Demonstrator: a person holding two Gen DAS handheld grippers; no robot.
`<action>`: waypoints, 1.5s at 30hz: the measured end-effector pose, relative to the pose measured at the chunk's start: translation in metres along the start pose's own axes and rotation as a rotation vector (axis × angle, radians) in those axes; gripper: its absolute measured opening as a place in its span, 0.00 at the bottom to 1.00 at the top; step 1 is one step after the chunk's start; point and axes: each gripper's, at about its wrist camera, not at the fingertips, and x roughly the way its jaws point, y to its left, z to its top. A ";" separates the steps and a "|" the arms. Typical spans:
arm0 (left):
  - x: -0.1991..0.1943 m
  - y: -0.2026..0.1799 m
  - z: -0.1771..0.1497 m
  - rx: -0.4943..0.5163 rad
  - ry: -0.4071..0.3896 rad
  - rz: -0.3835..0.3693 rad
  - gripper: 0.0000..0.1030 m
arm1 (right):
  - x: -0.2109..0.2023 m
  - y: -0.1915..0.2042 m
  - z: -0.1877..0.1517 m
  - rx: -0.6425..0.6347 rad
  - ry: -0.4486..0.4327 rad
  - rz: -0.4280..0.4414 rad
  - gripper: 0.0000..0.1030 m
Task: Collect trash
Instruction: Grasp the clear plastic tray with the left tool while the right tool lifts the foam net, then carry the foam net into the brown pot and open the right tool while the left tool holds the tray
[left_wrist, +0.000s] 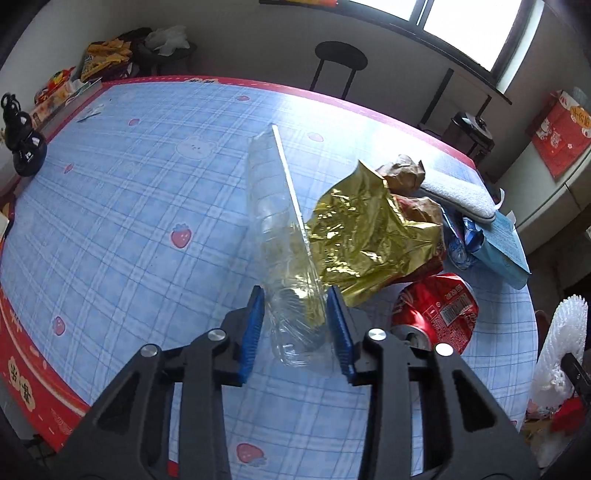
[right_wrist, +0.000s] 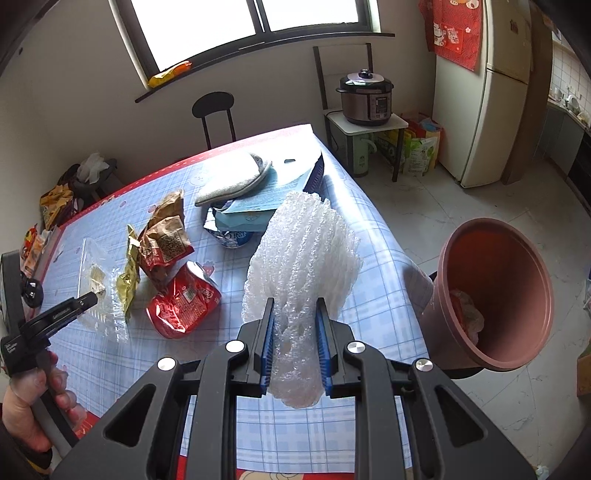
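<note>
My left gripper is shut on a clear plastic wrapper with a white stick edge, held over the blue checked tablecloth. Right of it lie a gold foil wrapper, a crushed red can and a brown crumpled bag. My right gripper is shut on a white foam net sleeve, above the table's right edge. A brown trash bin with some trash inside stands to the right, off the table. The left gripper shows in the right wrist view with the clear wrapper.
A grey pad on a light blue box and a blue-white snack bag lie at the far right of the table. A black stool, a rice cooker on a stand and a fridge stand beyond.
</note>
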 end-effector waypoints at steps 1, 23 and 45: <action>-0.001 0.012 -0.001 -0.019 0.008 -0.004 0.27 | 0.001 0.004 0.001 -0.007 0.000 0.007 0.20; -0.035 0.126 0.041 -0.051 -0.124 -0.151 0.16 | -0.042 0.060 0.021 0.006 -0.136 -0.074 0.20; -0.137 0.070 0.034 -0.076 -0.377 -0.148 0.16 | -0.154 -0.100 0.042 0.072 -0.391 -0.264 0.20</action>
